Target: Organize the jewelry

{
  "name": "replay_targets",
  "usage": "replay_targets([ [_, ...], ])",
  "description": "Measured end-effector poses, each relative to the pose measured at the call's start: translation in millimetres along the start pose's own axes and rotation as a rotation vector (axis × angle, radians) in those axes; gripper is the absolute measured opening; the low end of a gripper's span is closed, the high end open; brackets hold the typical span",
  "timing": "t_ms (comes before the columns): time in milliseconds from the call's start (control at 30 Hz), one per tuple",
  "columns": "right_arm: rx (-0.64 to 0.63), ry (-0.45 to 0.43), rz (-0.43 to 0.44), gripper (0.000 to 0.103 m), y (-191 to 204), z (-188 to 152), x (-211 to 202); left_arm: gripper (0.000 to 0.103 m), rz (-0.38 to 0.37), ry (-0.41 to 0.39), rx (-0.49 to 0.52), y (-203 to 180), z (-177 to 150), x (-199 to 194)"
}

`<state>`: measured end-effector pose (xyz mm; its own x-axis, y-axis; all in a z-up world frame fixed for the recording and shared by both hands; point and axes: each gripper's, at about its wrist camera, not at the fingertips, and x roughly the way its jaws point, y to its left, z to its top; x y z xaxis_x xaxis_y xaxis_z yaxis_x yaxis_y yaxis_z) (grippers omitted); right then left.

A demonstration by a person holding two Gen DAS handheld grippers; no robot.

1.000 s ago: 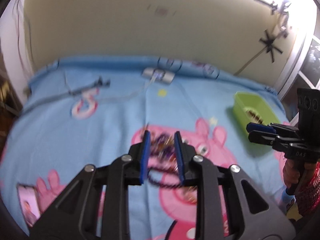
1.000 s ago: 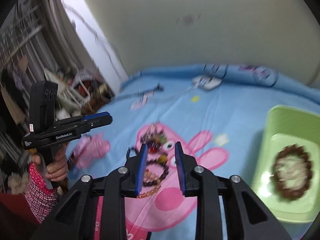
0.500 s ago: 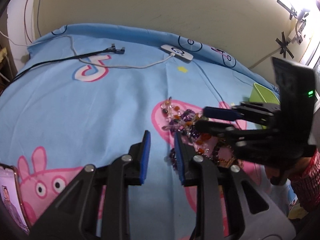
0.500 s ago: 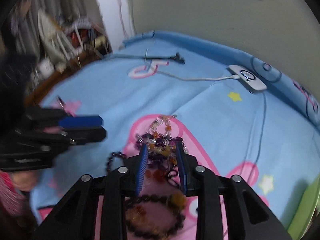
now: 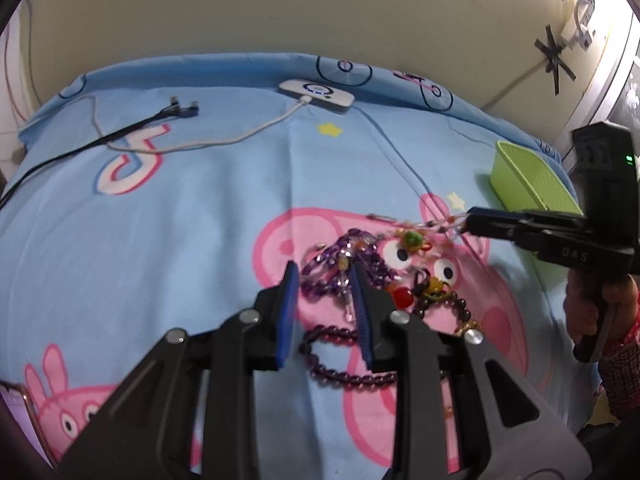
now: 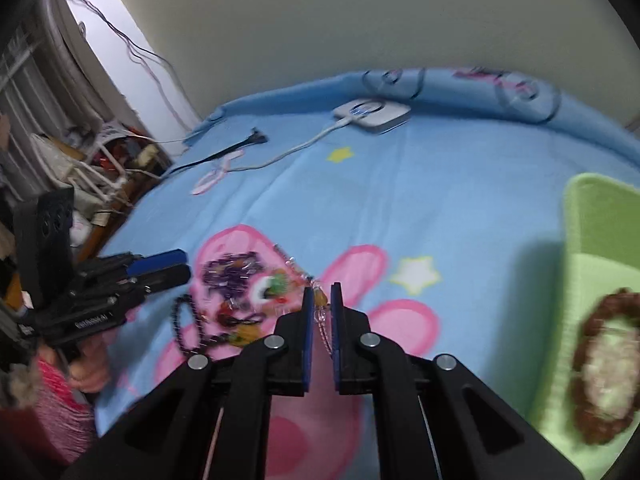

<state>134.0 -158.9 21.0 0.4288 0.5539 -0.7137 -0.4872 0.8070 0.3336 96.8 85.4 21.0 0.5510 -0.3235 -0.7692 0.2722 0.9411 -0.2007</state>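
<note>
Since half a second ago, the right gripper (image 6: pixel 320 294) has closed on the beaded chain (image 5: pixel 424 226) and drawn one end out of the pile (image 5: pixel 360 276); its jaws are now narrow, with the chain's strand pinched between the blue pads. In the left wrist view, the chain runs taut from the right gripper's tip (image 5: pixel 472 222) leftward across the pink print, carrying a green and orange bead cluster.

The left gripper (image 5: pixel 322 276) stands with jaws wide, holding nothing, its pads straddling the purple chain in the pile. A dark bead bracelet (image 5: pixel 344 360) lies on the sheet (image 5: pixel 200 208) just near of the left pads. Red and amber beads lie right of the purple chain.

The green tray (image 6: pixel 600 216) sits on the right side of the sheet, well apart from the pile. A brown bead bracelet (image 6: pixel 600 368) lies inside it.

At the far edge, a white charger (image 5: pixel 316 91) rests on the sheet, its white cable (image 5: pixel 224 142) running left. A black cable (image 5: pixel 132 130) lies beside it.
</note>
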Motion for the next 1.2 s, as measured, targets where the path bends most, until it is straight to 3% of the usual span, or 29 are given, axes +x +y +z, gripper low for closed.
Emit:
replay_targets([
  [100,-0.028,-0.047,-0.064,0.0,3,-5,-8,0.025,0.004,0.017,0.016,-5,3,6],
  [200,-0.074,-0.055,-0.066,0.0,11,-4,-10,0.025,0.008,0.02,0.042,-12,7,10],
  [333,-0.067,-0.068,-0.081,0.015,8,1,-13,0.025,0.012,0.018,0.079,-24,12,14],
  [433,-0.08,-0.07,-0.08,0.016,7,2,-16,0.025,0.02,0.029,0.108,-31,15,21],
  [700,-0.313,0.113,-0.167,0.016,30,-1,19,0.025,0.067,0.064,0.181,-42,21,46],
  [767,-0.361,0.161,-0.168,0.016,35,-6,32,0.016,0.074,0.054,0.193,-43,21,47],
  [833,-0.368,0.159,-0.15,0.0,38,-8,32,0.009,0.06,0.052,0.186,-42,21,44],
  [867,-0.345,0.166,-0.131,0.0,38,-7,31,0.009,0.06,0.051,0.179,-41,21,43],
  [933,-0.328,0.124,-0.138,0.0,40,-5,24,0.009,0.061,0.033,0.171,-39,21,35],
  [1200,-0.231,-0.086,0.013,0.0,57,28,-51,0.009,0.008,-0.111,0.123,-38,35,-34],
])
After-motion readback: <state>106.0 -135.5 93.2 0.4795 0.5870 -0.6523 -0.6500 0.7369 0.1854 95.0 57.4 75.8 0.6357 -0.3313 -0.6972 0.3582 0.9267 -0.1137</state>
